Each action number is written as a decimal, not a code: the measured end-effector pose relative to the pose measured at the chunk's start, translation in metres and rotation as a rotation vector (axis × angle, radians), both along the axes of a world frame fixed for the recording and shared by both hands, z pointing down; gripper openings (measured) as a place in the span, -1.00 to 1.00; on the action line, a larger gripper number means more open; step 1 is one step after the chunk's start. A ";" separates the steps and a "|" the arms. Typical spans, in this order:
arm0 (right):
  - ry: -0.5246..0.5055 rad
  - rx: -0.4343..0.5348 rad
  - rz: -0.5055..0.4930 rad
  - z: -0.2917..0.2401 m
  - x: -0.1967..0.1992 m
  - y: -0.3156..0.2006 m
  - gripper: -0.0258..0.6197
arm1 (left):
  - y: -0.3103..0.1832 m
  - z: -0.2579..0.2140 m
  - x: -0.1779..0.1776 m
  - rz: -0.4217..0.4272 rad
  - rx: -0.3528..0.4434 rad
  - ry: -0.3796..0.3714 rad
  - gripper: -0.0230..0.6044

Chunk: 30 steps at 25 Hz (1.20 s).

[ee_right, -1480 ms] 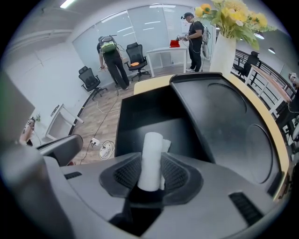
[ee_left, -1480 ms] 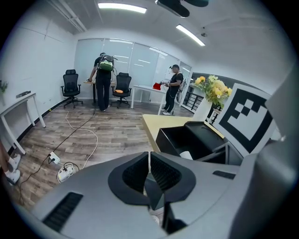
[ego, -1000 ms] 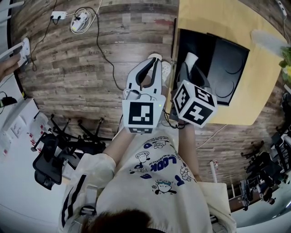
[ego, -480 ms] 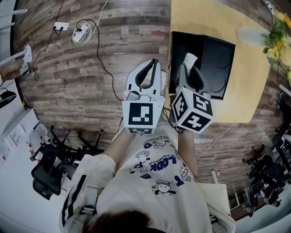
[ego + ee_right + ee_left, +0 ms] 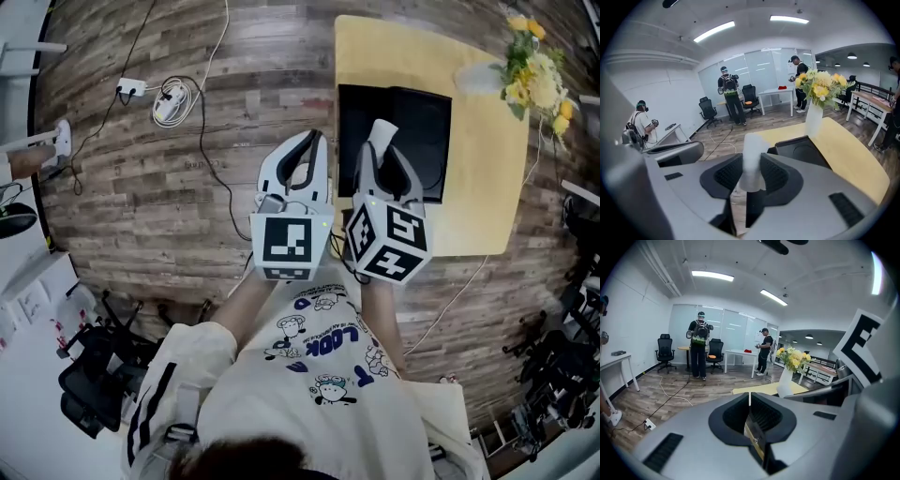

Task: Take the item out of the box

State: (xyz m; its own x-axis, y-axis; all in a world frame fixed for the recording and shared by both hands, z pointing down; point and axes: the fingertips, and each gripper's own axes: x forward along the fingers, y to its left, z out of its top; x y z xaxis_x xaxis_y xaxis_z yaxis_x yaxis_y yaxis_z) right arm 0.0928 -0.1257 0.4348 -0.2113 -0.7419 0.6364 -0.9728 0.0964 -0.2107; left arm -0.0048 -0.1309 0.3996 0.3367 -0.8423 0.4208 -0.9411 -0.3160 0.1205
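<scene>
The item (image 5: 752, 140) is a smooth, frosted-white cylinder, rounded at its far end, clamped between the ribbed black pads of my right gripper (image 5: 751, 158). Its long axis runs along the jaws and points away from me, toward the far side of the room, and its far end projects past the fingertips. The item is out of the box (image 5: 420, 122): in the right gripper view the box lies beyond it and to its right, lower down.

A second ago the item was already in the same grip. Since then the box and the table (image 5: 487, 197) have grown smaller in the head view and slid to the left. A white vase of yellow flowers (image 5: 530, 75) has come into sight at the table's far right corner.

The box is black, shallow and rectangular, and lies open on the pale yellow table top. My left gripper (image 5: 750, 398) is held just left of the right one, jaws together with nothing between them. Below both is a floor of grey-brown wood planks (image 5: 187, 197), and a coiled white cable (image 5: 171, 98) lies on it far to the left.
</scene>
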 end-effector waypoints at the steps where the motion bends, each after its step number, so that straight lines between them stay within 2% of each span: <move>1: 0.003 0.017 0.001 -0.006 0.000 0.000 -0.49 | -0.001 -0.006 0.000 0.002 0.016 -0.001 -0.85; 17: 0.038 0.226 -0.019 -0.079 0.002 0.001 -0.49 | 0.002 -0.078 0.005 -0.008 0.198 0.018 -0.85; 30: 0.015 0.369 -0.051 -0.118 -0.010 0.008 -0.49 | 0.011 -0.117 0.000 -0.021 0.299 0.038 -0.85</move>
